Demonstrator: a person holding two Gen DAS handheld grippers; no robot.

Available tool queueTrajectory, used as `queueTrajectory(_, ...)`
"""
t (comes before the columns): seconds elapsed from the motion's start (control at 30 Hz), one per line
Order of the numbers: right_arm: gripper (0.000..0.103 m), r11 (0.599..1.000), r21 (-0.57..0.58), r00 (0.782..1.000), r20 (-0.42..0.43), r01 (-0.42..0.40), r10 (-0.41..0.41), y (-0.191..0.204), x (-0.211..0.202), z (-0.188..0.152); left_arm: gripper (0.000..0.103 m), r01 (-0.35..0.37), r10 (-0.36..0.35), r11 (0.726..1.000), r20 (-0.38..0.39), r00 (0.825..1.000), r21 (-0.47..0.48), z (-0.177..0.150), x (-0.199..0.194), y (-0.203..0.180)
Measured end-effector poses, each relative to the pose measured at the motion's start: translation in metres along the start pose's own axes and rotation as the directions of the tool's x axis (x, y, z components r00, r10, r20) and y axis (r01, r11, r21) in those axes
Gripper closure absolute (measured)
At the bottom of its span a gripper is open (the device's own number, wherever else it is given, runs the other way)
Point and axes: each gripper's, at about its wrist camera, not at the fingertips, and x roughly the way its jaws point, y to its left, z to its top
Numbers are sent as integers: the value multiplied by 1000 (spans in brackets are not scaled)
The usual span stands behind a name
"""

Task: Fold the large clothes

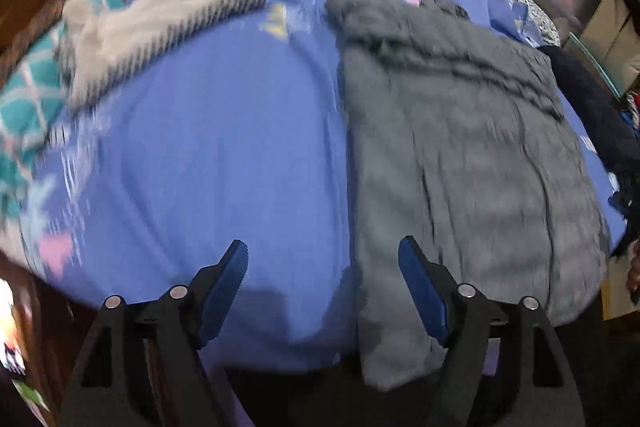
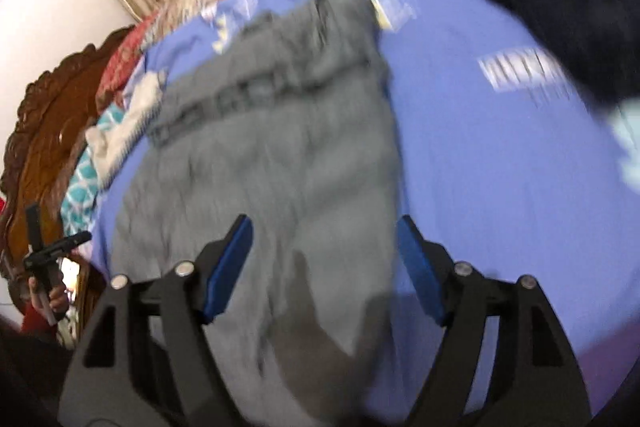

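Two grippers over the bed, both empty: far left on the blue sheet (image 1: 224,131) a cream garment (image 1: 160,15) is bunched on a teal blanket (image 1: 24,99) by the carved headboard (image 2: 52,115), then the left gripper (image 1: 322,259), fingers spread wide, above bare sheet at the left edge of the grey garment (image 1: 460,147). That grey piece lies flat, lengthwise along the bed, near end draped over the mattress edge; the right gripper (image 2: 324,231) hangs over that near part, fingers also wide apart. Far right, a dark navy garment (image 2: 560,7) is heaped on the sheet, apart from the grey one; both views are motion-blurred.
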Motion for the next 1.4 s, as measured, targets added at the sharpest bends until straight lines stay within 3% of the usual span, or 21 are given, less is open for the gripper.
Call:
queueTrajectory(0.1,32,1000,7,998,-63,-20,20,-9,4,-35,8,61,-61,998,-42,997,-16,-33,7,4)
queueTrajectory(0.23,29,996,-82,993,-119,-30,21,4,10,-71,8,123,-120,992,-74,990,39,-61,21,-13)
queueTrajectory(0.37,25,988,-143,987,-156,-60,37,16,19,-83,7,132,-119,986,-126,985,98,-74,50,-30)
queueTrajectory(0.5,26,983,-144,975,-209,-109,78,19,28,-92,-2,108,-91,985,-128,988,136,-79,66,-43)
queueTrajectory(0.53,28,982,-134,966,-238,-134,100,19,32,-95,-2,100,-82,984,-127,988,144,-81,66,-45)
queueTrajectory(0.57,40,979,-126,957,-262,-162,124,21,36,-98,-1,111,-91,983,-136,986,145,-82,66,-46)
queueTrajectory(0.6,54,973,-122,947,-279,-196,156,27,40,-103,2,143,-121,980,-159,980,139,-85,66,-47)
queueTrajectory(0.63,62,968,-122,942,-285,-218,177,31,40,-107,21,182,-155,974,-189,970,136,-89,66,-50)
queueTrajectory(0.67,78,963,-119,935,-293,-242,199,35,40,-110,33,187,-154,970,-206,966,155,-93,64,-55)
queueTrajectory(0.7,85,955,-123,928,-298,-268,222,41,39,-114,40,182,-146,968,-204,968,175,-95,62,-59)
queueTrajectory(0.77,92,942,-151,924,-292,-300,248,52,31,-116,66,187,-147,958,-190,971,217,-98,50,-71)
queueTrajectory(0.8,93,937,-154,923,-281,-314,263,55,26,-114,68,210,-173,955,-182,968,209,-97,42,-73)
queueTrajectory(0.9,94,913,-135,912,-210,-384,352,58,-1,-96,74,281,-262,947,-129,956,158,-86,14,-72)
queueTrajectory(1.0,94,891,-124,898,-126,-436,422,59,-25,-72,75,360,-355,928,-62,933,92,-67,-12,-65)
queueTrajectory(1.17,94,840,-57,840,37,-539,542,50,-41,-4,75,489,-485,870,66,872,-57,-11,-39,-41)
queueTrajectory(1.23,94,836,-41,833,70,-548,549,49,-34,30,75,517,-505,850,123,854,-103,27,-44,-31)
queueTrajectory(1.3,94,844,0,841,86,-536,534,53,-11,72,75,513,-494,845,147,857,-150,64,-36,-30)
queueTrajectory(1.33,94,859,19,857,88,-512,508,50,2,93,75,484,-462,857,151,874,-176,88,-30,-26)
queueTrajectory(1.37,94,875,36,873,89,-483,479,45,12,107,75,424,-401,884,146,904,-197,111,-22,-27)
queueTrajectory(1.4,94,907,78,909,90,-414,407,39,36,131,75,368,-345,906,135,929,-211,129,-12,-29)
